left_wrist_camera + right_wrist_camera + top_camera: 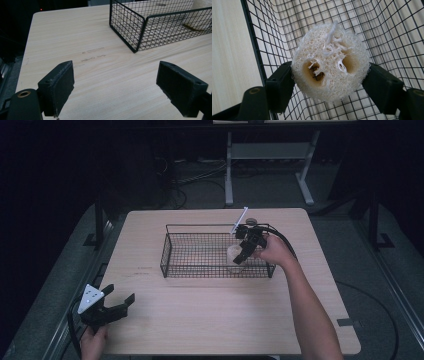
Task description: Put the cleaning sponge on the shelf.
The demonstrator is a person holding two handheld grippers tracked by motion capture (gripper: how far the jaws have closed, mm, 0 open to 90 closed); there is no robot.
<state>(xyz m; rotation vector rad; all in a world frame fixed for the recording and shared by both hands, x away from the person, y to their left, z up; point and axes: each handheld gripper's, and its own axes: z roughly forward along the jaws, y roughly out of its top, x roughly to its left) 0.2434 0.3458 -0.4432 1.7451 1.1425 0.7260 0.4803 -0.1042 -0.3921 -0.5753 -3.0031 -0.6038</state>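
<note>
Dim and murky beyond the table, floor nearly black. Evenly lit on the pale wood, only faint shadows beneath the basket. Soft, slightly grainy throughout; no glare.

I count one loofah sponge, and it is the single piece of its kind here. There is one black wire basket and one wooden tabletop under it. Of tongs I have two: my left tongs and my right tongs.
</note>
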